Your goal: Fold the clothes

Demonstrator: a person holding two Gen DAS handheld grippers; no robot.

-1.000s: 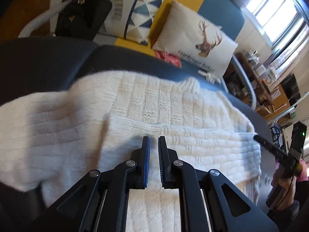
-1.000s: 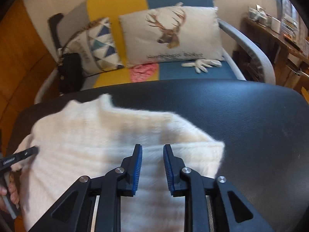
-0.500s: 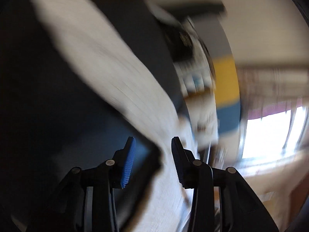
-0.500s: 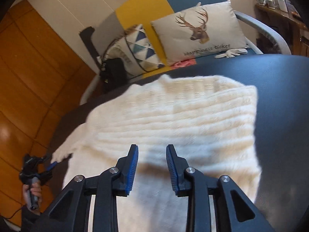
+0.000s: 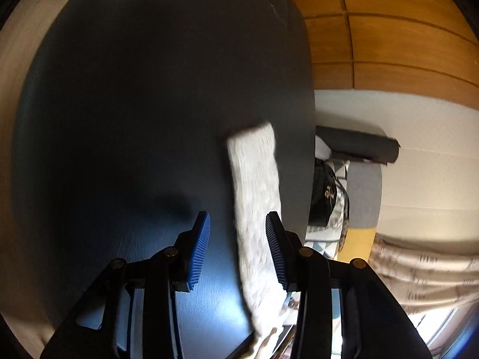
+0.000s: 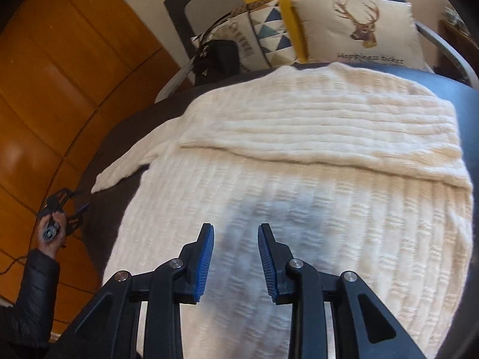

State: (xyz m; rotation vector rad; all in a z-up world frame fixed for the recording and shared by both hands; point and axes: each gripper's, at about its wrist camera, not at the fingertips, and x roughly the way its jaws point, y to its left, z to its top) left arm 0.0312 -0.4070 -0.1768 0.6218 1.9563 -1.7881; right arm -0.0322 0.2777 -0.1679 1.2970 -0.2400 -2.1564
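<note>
Left tool [image 5: 238, 246]: jaws parted, blue pads [image 5: 199, 251] well apart, nothing pinched. View is rolled sideways, tool pitched down toward the surface. A white strip of knit runs up through the gap close to the right-hand pad; contact can't be told through the blur. In the right wrist view the same tool [image 6: 74, 202] sits far left, off the surface edge, held by a hand [image 6: 52, 233] in a dark sleeve [image 6: 36, 287].

Right tool [image 6: 236, 257]: jaws apart, narrower gap than the left, angled down, nothing between the pads.
</note>
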